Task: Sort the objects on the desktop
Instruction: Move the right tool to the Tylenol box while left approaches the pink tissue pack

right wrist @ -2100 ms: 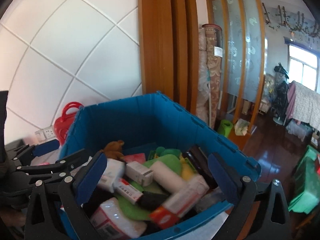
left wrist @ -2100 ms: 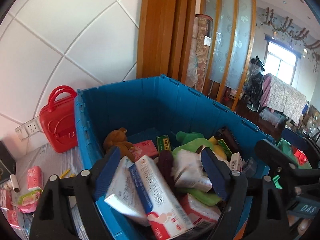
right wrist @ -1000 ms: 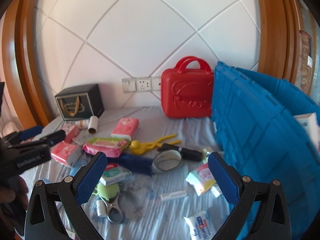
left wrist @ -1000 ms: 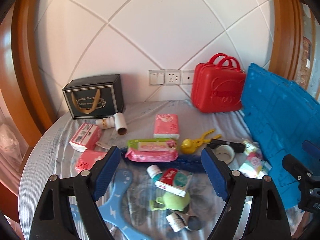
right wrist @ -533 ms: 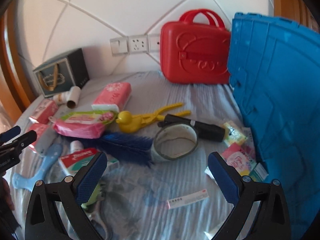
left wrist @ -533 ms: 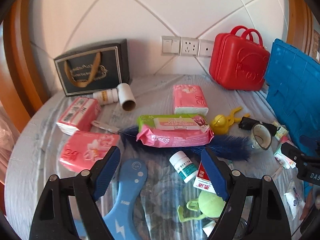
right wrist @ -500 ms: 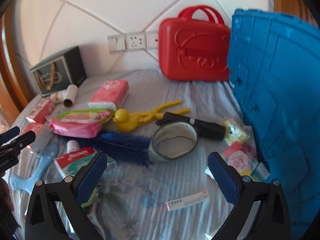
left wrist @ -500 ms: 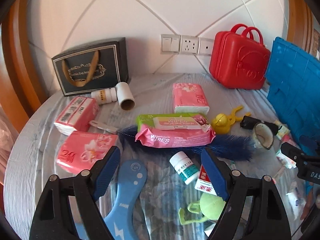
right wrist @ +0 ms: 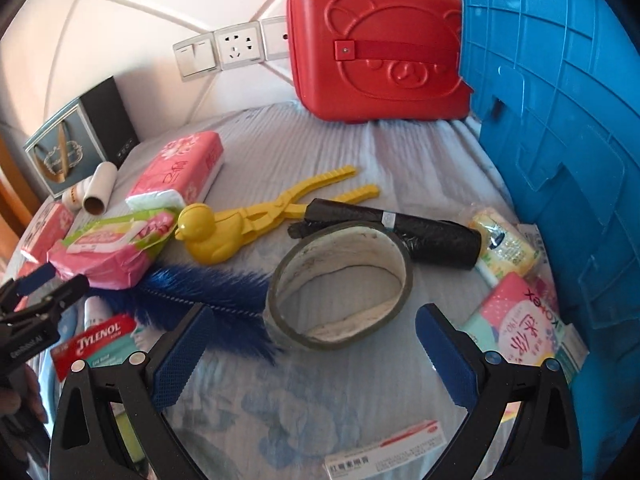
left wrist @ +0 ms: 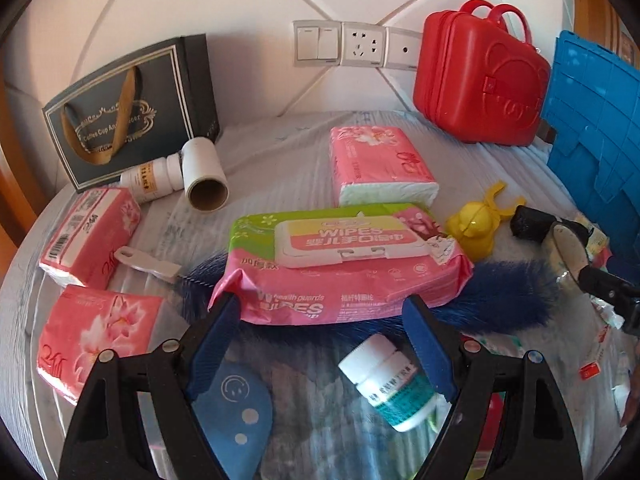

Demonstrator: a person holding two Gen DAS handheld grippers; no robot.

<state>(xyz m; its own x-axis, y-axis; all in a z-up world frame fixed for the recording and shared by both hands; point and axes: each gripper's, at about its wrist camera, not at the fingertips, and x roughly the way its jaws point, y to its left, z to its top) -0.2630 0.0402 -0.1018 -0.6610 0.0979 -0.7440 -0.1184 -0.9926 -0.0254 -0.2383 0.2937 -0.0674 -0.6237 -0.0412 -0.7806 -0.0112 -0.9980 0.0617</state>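
My left gripper (left wrist: 320, 340) is open and empty, low over the table. A pink-green pack of wipes (left wrist: 340, 264) lies just beyond its fingertips, on a blue feather duster (left wrist: 504, 300). A white medicine bottle (left wrist: 390, 384) lies by its right finger. My right gripper (right wrist: 312, 348) is open and empty, with a roll of tape (right wrist: 340, 284) lying just ahead between its fingertips. A yellow duck-shaped clip (right wrist: 248, 220), a black roll (right wrist: 400, 232) and the blue crate (right wrist: 560, 120) at the right are close by. The left gripper also shows at the left of the right wrist view (right wrist: 36, 292).
A red case (left wrist: 480, 88) and a dark gift bag (left wrist: 132, 108) stand at the wall. Pink tissue packs (left wrist: 376, 164), a cardboard tube (left wrist: 204, 180), a Tylenol box (right wrist: 96, 344), small packets (right wrist: 516, 328) beside the crate and a slim white box (right wrist: 388, 456) lie on the cloth.
Both grippers swung from over the full crate to the table, then came lower and nearer the objects. The left closed in on the wipes, the right on the tape roll.
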